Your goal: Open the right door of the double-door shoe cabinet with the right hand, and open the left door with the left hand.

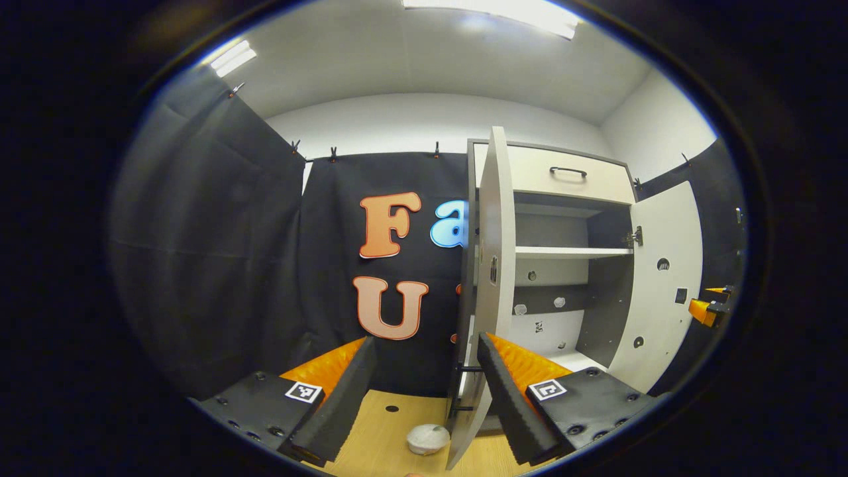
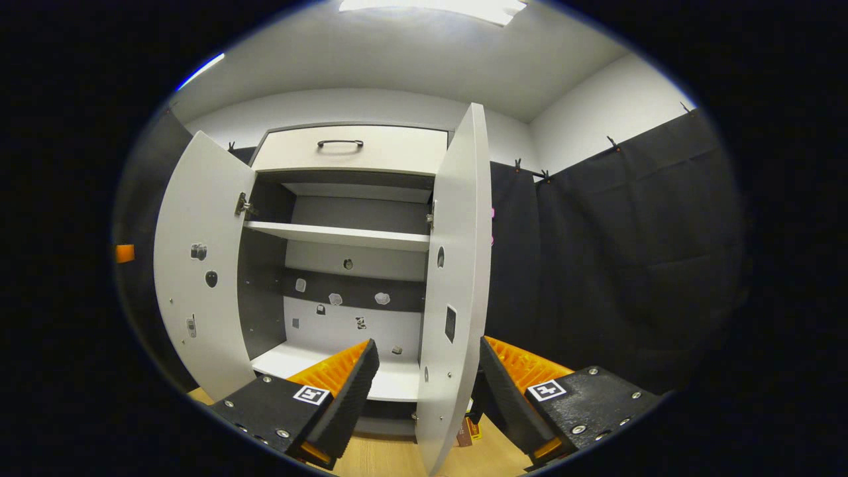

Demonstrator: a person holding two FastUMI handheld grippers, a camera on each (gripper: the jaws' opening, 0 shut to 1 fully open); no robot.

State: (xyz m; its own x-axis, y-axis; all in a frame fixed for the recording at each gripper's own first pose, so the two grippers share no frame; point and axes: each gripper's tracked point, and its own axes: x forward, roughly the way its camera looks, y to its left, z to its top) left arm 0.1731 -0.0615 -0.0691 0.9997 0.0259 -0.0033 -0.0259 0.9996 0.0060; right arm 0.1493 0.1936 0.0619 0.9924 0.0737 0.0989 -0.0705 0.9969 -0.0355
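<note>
- The cabinet stood ahead, against the booth wall
- Right door and left door both stood swung out, so the task looked essentially done
- Left gripper and right gripper were spread, each holding nothing

each gripper — left gripper and right gripper — carries two wedge-shaped fingers with ribbed inner faces, bolted to flat black plates dotted with silver screws; each plate bears a small square black-and-white marker — orange ridged housing sits behind.
</note>
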